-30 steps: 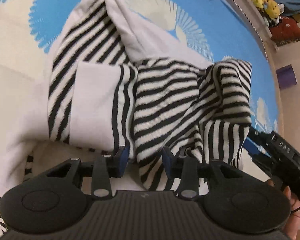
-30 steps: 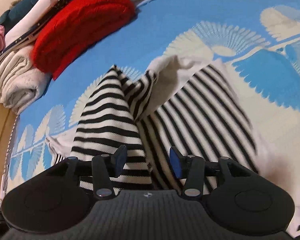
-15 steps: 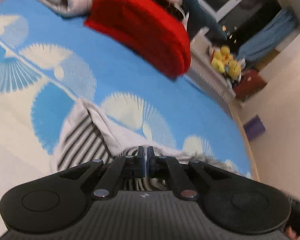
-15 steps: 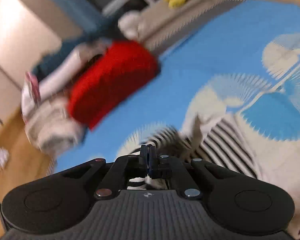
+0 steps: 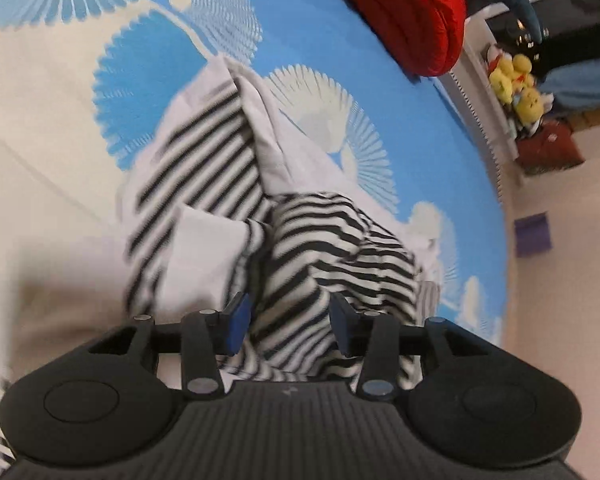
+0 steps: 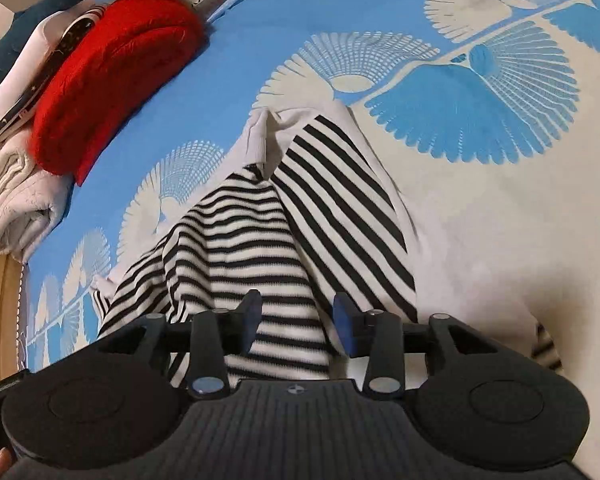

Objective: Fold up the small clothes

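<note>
Because both have just let go to lay a fold, the left gripper (image 5: 286,320) and right gripper (image 6: 296,316), jaws just reopened, hover released over the striped top (image 6: 260,240), its white hem at twelve o'clock.

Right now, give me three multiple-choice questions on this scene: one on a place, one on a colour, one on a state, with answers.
1. Where does the red knit lie?
A. on the pile of folded clothes
B. on the striped top
C. on the floor

2. The stripes on the striped top are:
A. black and white
B. red and white
C. blue and yellow

3. The right gripper is:
A. shut on the top
B. open
C. out of view

Answers: A, it tops the pile at the bedspread's edge; A, the stripes show plainly; B, its pads stand apart.
</note>
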A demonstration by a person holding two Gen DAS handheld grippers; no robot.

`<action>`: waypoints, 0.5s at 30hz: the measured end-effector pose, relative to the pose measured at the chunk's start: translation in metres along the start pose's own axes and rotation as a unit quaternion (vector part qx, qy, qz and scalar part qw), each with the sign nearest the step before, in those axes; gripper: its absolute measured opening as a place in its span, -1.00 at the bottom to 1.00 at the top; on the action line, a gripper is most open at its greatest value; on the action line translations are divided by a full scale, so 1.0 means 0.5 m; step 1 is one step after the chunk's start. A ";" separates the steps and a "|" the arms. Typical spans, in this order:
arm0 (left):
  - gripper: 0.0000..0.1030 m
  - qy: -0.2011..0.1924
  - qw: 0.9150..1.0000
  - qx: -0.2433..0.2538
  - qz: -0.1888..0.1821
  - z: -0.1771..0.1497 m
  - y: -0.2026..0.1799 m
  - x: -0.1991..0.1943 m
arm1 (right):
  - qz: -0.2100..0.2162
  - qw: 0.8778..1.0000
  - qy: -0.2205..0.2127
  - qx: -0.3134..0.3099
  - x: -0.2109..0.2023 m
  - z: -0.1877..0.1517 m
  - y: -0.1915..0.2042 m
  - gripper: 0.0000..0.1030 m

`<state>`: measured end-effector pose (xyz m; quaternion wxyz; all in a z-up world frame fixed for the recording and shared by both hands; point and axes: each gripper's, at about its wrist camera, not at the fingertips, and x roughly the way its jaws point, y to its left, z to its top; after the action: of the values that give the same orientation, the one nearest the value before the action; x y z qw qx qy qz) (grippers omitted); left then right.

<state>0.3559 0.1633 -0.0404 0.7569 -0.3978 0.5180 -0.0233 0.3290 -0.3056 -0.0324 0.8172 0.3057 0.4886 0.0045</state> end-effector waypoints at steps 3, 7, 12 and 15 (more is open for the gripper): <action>-0.04 0.016 0.998 -0.042 -0.034 0.003 -0.003 0.030 | 0.000 1.000 0.022 0.016 0.041 0.001 -0.011 -0.18; 0.11 0.011 0.996 -0.076 -0.045 0.003 -0.009 0.056 | -0.022 0.998 0.053 0.013 0.084 -0.009 -0.008 -0.18; -0.16 0.012 0.998 -0.065 0.007 -0.002 -0.010 0.086 | -0.039 0.997 0.066 -0.008 0.108 -0.027 0.004 -0.22; -0.97 0.013 0.998 -0.045 0.031 -0.002 -0.006 0.091 | -0.041 0.997 0.060 -0.012 0.106 -0.028 0.008 -0.99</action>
<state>0.3770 0.1402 -0.0733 0.7319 -0.4147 0.5404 0.0178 0.3466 -0.2792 -0.0771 0.7894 0.2747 0.5490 -0.0050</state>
